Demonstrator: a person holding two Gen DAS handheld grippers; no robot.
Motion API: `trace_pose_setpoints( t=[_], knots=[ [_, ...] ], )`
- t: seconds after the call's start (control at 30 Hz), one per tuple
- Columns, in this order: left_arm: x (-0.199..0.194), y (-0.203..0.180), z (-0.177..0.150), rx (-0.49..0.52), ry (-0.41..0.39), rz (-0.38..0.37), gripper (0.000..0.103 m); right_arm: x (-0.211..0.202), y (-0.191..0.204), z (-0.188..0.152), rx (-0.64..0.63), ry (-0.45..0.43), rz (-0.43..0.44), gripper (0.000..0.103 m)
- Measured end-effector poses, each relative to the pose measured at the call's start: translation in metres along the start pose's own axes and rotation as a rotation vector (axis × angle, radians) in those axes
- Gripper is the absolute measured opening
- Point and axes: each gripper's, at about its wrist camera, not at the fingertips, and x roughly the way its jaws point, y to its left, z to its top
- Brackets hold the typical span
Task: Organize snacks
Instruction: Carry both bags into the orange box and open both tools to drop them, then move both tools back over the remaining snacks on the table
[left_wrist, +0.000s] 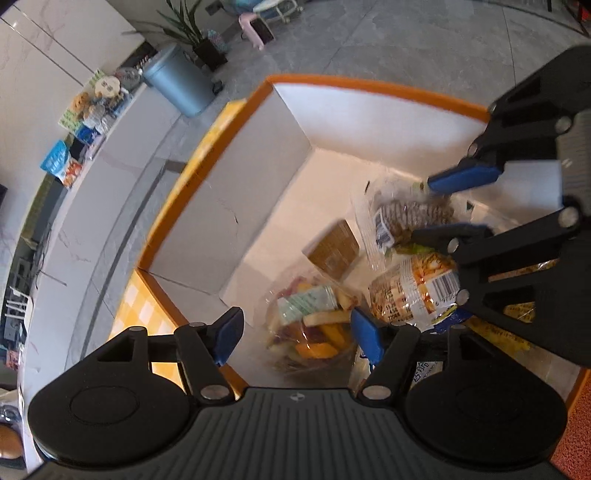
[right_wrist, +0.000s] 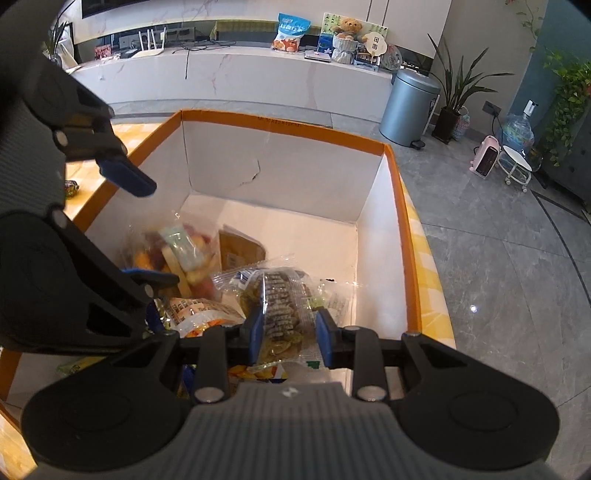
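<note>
An orange-rimmed white box (left_wrist: 229, 192) (right_wrist: 280, 162) holds several snack packs. My left gripper (left_wrist: 295, 334) hangs open over a clear bag of colourful dried fruit (left_wrist: 314, 325) (right_wrist: 184, 254), fingers apart and empty. My right gripper (right_wrist: 288, 334) (left_wrist: 436, 206) is half open around a clear pack of dark seeded crackers (right_wrist: 277, 299) (left_wrist: 410, 218), pads beside it with a gap showing. A brown carton (left_wrist: 332, 251) (right_wrist: 240, 251) and an orange-yellow snack bag (left_wrist: 413, 291) (right_wrist: 199, 314) lie next to them.
The box stands on a yellow checked cloth (left_wrist: 136, 314) (right_wrist: 436, 288). Grey tiled floor lies beyond, with a grey bin (right_wrist: 410, 107) (left_wrist: 181, 85), potted plants (right_wrist: 458, 99) and a white counter (right_wrist: 229, 77) carrying packets and a teddy bear.
</note>
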Motion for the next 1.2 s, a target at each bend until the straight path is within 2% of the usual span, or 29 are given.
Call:
trace_pose_setpoints(
  t=[0.13,0.3,0.53,0.63,0.7,0.9,1.2],
  knots=[
    [-0.014,0.009,-0.001,-0.029,-0.042,-0.003,0.078,0.002,0.002,0.004,0.007,0.000,-0.003,0.029],
    [-0.029,0.019,-0.004,-0.117,-0.085,0.009,0.078,0.010,0.007,0.004,-0.014,0.029,-0.019,0.031],
    [-0.050,0.028,-0.010,-0.192,-0.104,-0.018,0.078,0.009,0.008,0.005,-0.011,0.051,-0.039,0.036],
    [-0.058,0.029,-0.014,-0.201,-0.106,-0.016,0.078,0.003,0.011,0.005,-0.021,0.045,-0.057,0.043],
    [-0.064,0.030,-0.018,-0.211,-0.105,-0.013,0.078,-0.003,0.011,0.005,-0.018,0.032,-0.070,0.052],
    [-0.092,0.032,-0.035,-0.252,-0.119,0.008,0.078,-0.029,0.016,0.005,-0.016,-0.023,-0.094,0.055],
    [-0.150,0.031,-0.071,-0.381,-0.196,0.039,0.078,-0.087,0.038,-0.005,0.059,-0.174,-0.079,0.056]
  ],
)
